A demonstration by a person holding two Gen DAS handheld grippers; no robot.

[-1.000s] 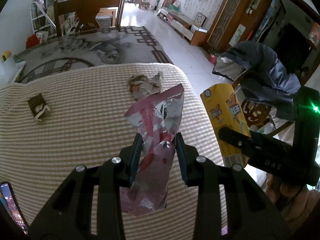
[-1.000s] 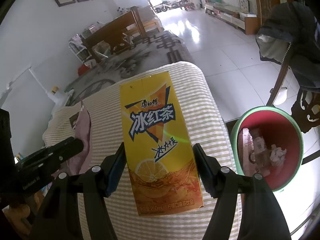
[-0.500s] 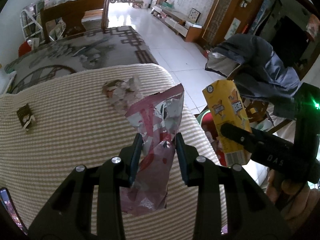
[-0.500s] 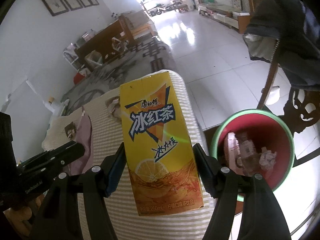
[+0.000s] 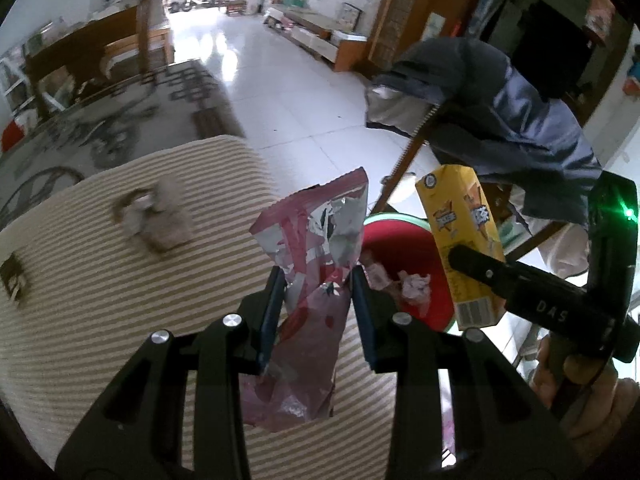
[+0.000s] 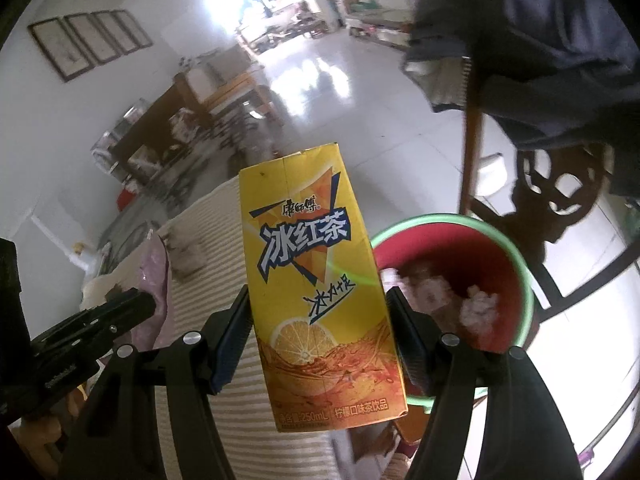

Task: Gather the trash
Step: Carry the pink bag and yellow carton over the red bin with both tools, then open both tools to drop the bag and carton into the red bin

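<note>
My left gripper point(image 5: 318, 280) is shut on a crumpled pink foil wrapper point(image 5: 316, 240), held above the right edge of the striped table point(image 5: 100, 320). My right gripper point(image 6: 318, 304) is shut on a yellow iced tea carton point(image 6: 316, 300), held upright beside the table; the carton also shows in the left wrist view point(image 5: 460, 240). A red bin with a green rim point(image 6: 508, 248) stands on the floor below and to the right, with trash inside. It also shows in the left wrist view point(image 5: 400, 248). A crumpled paper ball point(image 5: 156, 220) lies on the table.
A small dark packet point(image 5: 14, 276) lies at the table's left. A wooden chair with a dark jacket point(image 5: 500, 120) stands just beyond the bin. White tiled floor point(image 5: 280, 100) and a patterned rug point(image 5: 100, 120) lie beyond the table.
Both grippers have swung right, past the table edge, toward the bin. The bin has come into the left wrist view and sits closer in the right wrist view. Both still hold their items.
</note>
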